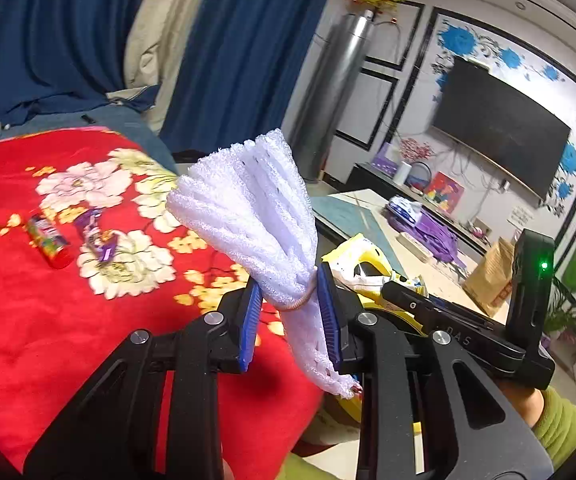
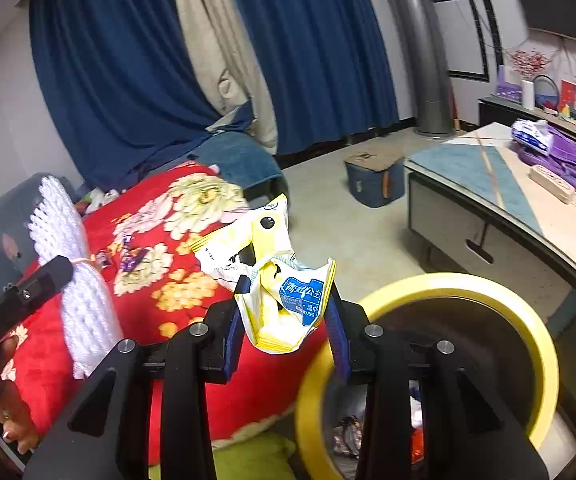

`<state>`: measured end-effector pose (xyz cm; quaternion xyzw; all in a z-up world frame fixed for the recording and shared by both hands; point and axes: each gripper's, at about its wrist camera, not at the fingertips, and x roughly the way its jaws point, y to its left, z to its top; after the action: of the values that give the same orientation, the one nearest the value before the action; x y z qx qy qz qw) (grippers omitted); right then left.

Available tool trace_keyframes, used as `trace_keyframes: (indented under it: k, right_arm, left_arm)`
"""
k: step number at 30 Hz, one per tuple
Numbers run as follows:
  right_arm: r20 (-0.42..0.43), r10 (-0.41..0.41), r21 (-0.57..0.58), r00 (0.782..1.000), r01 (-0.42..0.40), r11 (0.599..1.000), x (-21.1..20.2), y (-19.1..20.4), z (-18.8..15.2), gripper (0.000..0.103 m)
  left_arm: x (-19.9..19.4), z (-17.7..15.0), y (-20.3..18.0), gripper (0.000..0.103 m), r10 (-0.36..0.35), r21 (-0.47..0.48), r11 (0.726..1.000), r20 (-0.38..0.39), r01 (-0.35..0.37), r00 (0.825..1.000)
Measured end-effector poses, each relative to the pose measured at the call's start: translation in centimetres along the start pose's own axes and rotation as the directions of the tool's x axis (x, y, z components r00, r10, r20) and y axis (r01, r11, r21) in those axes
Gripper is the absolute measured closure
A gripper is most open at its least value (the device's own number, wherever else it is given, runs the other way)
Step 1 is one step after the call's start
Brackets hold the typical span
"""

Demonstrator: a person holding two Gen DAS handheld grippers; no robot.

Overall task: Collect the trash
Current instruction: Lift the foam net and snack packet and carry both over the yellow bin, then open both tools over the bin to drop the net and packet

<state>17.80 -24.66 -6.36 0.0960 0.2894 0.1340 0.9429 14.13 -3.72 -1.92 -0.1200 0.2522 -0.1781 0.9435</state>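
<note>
My left gripper (image 1: 290, 312) is shut on a white foam net sleeve (image 1: 247, 204), pinched at its waist beside a rubber band, held above the red floral blanket (image 1: 27, 300). My right gripper (image 2: 288, 312) is shut on a crumpled yellow and white wipes packet (image 2: 283, 288), just left of a yellow-rimmed trash bin (image 2: 528, 320) with wrappers inside. In the right wrist view the foam net (image 2: 75, 272) shows at the left. A red snack tube (image 1: 47, 240) and a purple wrapper (image 1: 97, 236) lie on the blanket.
A low coffee table (image 2: 468, 172) with purple items stands at the right, and a blue storage box (image 2: 372, 184) sits on the floor beyond it. Blue curtains (image 2: 127, 80) hang behind the sofa. A television (image 1: 500, 136) is mounted on the far wall.
</note>
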Motion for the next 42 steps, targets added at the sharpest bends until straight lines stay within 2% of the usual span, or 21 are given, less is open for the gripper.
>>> trace_keyframes:
  k: [17, 36, 42]
  right_arm:
    - [0.009, -0.118, 0.085, 0.993, 0.117, 0.989, -3.6, -6.5, -2.4, 0.069]
    - [-0.071, -0.230, 0.161, 0.971, 0.239, 0.958, -4.1, -11.7, -6.2, 0.068]
    - [-0.087, -0.231, 0.195, 0.969, 0.244, 0.950, -4.2, -13.1, -6.9, 0.066]
  left_arm:
    - [3.7, -1.4, -6.6, 0.082, -0.086, 0.148, 0.984, -0.063, 0.094, 0.994]
    - [8.0, -3.8, -11.6, 0.080, -0.109, 0.254, 0.955, -0.181, 0.154, 0.977]
    - [9.4, -4.1, -12.4, 0.080, -0.103, 0.270, 0.950, -0.210, 0.158, 0.972]
